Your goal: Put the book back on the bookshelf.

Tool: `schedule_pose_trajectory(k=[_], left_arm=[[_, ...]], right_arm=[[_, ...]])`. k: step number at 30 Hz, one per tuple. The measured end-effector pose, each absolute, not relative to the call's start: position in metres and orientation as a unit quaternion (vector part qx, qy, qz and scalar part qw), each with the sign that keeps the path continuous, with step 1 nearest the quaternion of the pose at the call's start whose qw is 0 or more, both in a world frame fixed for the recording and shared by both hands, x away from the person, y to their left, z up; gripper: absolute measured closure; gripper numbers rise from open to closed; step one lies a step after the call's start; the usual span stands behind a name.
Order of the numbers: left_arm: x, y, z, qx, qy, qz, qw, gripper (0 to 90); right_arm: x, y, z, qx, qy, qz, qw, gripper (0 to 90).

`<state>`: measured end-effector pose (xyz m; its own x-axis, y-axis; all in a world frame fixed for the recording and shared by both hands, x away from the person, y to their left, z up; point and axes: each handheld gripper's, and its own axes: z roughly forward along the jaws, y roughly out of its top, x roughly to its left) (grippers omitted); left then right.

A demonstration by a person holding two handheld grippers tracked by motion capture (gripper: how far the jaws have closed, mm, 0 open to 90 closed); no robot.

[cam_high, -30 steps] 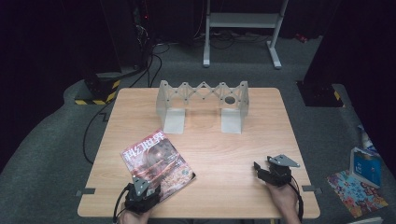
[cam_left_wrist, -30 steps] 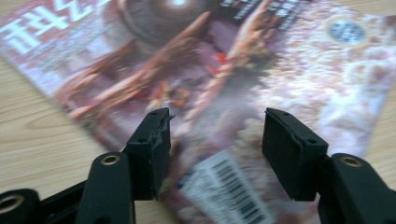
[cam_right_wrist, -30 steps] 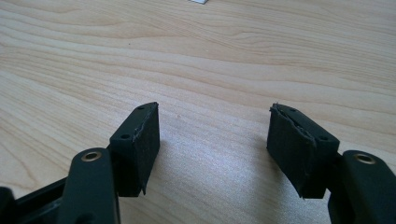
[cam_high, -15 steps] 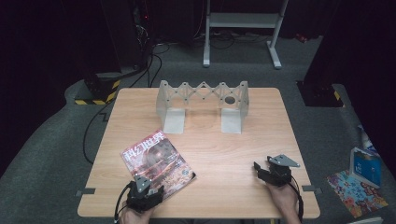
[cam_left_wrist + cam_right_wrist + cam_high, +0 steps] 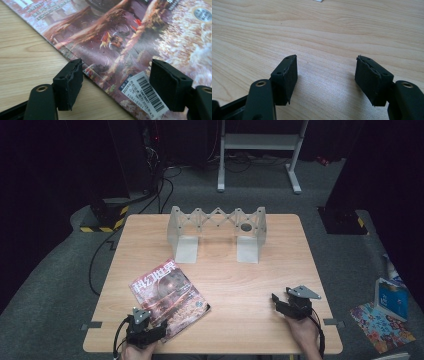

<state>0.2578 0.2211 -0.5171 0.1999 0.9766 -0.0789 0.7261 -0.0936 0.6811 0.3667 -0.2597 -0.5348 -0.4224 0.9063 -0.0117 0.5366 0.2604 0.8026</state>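
While jaws gape, magazine [image 5: 130,42] corner lies btwn

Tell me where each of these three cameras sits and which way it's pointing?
High view: above the person's side, looking forward and down on the table, magazine and grey folding rack; both hands show.
Left gripper view: rides the left hand-held gripper, looking along its open jaws at the magazine's corner.
Right gripper view: rides the right hand-held gripper, open jaws over bare wood.
Shared: the high and left gripper views both show the magazine.
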Motion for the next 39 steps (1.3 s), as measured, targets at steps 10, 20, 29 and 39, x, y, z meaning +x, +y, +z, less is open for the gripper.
schedule_pose_trajectory(k=[10,20,29,39], left_arm=[[0.251,0.197,-0.515,0.735,0.568,0.207,0.306,28.5],[0.252,0.172,-0.514,0.754,0.545,0.201,0.308,28.8],[0.256,0.154,-0.513,0.77,0.523,0.184,0.318,29.5],[0.265,0.126,-0.514,0.793,0.492,0.182,0.31,31.4]], right_arm=[[0.367,-0.26,-0.535,0.478,0.755,0.376,0.246,34.6],[0.367,-0.26,-0.535,0.477,0.756,0.376,0.245,34.6],[0.367,-0.26,-0.535,0.477,0.755,0.376,0.246,34.6],[0.367,-0.26,-0.535,0.477,0.755,0.377,0.246,34.6]])
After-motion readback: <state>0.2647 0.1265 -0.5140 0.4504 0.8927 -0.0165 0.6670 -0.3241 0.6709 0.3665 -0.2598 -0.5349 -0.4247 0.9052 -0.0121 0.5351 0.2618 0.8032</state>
